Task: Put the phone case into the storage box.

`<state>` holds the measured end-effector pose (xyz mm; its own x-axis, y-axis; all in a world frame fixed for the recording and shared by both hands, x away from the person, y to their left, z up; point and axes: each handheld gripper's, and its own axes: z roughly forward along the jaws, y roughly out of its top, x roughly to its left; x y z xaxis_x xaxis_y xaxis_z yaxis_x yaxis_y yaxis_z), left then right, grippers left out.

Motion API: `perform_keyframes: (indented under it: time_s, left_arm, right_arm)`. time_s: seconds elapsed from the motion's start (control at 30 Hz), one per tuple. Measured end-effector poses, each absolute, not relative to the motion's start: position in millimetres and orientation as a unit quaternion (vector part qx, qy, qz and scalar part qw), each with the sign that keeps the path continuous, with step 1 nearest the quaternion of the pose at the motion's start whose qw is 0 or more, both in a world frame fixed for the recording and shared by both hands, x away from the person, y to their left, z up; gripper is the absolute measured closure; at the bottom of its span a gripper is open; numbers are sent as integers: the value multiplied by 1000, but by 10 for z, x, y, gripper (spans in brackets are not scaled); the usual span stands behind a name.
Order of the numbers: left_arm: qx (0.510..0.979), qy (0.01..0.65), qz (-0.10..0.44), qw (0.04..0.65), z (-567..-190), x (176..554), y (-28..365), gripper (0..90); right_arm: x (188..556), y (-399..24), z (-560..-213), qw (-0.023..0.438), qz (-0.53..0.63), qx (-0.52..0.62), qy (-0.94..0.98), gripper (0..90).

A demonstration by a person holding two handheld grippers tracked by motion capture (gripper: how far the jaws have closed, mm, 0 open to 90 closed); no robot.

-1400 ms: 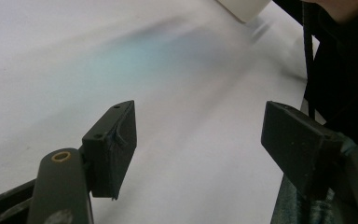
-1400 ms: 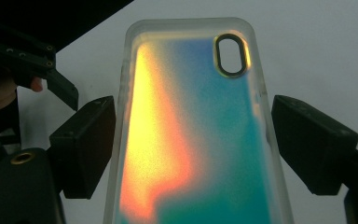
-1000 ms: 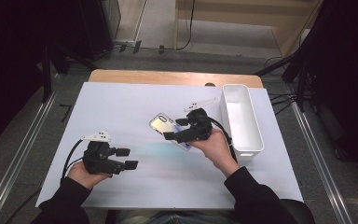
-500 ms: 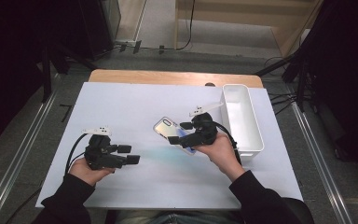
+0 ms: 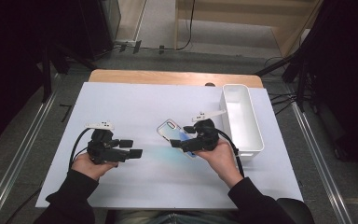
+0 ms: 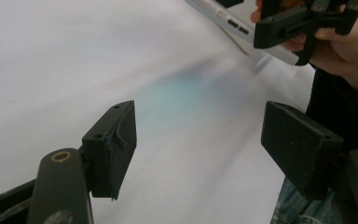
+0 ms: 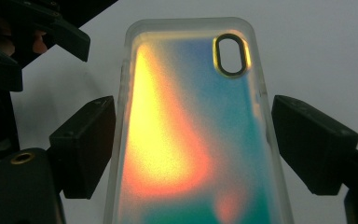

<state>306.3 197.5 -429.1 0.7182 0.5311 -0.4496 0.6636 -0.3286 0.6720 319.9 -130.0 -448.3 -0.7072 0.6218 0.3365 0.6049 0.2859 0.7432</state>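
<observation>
The right gripper has its black jaws pressed onto the long edges of a translucent iridescent phone case, which it holds just above the middle of the white table sheet. In the right gripper view the case runs up between the two jaws, glowing yellow, orange and teal, with its oval camera cut-out near the top; its lower end is cut off by the bottom of that picture, so how deep it sits in the grip cannot be made out. From above, the near end of the case is hidden behind the gripper body and the right hand, and only the far end with the camera corner sticks out toward the upper left.

The left gripper hangs over the sheet well to the left of the case, its jaws spread wide with nothing between them. In the left gripper view only bare sheet lies between the pads, with a faint bluish tint on it; at the upper right the edge of the case shows, largely covered by the other gripper and the fingers around it.

A white rectangular plastic bin stands at the right edge of the sheet, just beside the right hand
</observation>
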Motion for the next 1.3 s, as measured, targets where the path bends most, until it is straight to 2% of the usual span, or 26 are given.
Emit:
perform_keyframes:
  time_s: [0.5, 0.73, 1.3]
  left_arm:
    - [819, 377, -48, 430, -4156, 3181, 1748, 265]
    - [814, 388, -60, 428, -4132, 3274, 1692, 266]
    - [799, 420, -72, 425, -4052, 3520, 1614, 273]
  right_arm:
    - [3112, -1244, -4603, 43, 460, 397, 793, 153]
    - [3129, -1200, -4624, 60, 458, 408, 787, 153]
    - [3139, -1047, -4707, 55, 464, 450, 761, 153]
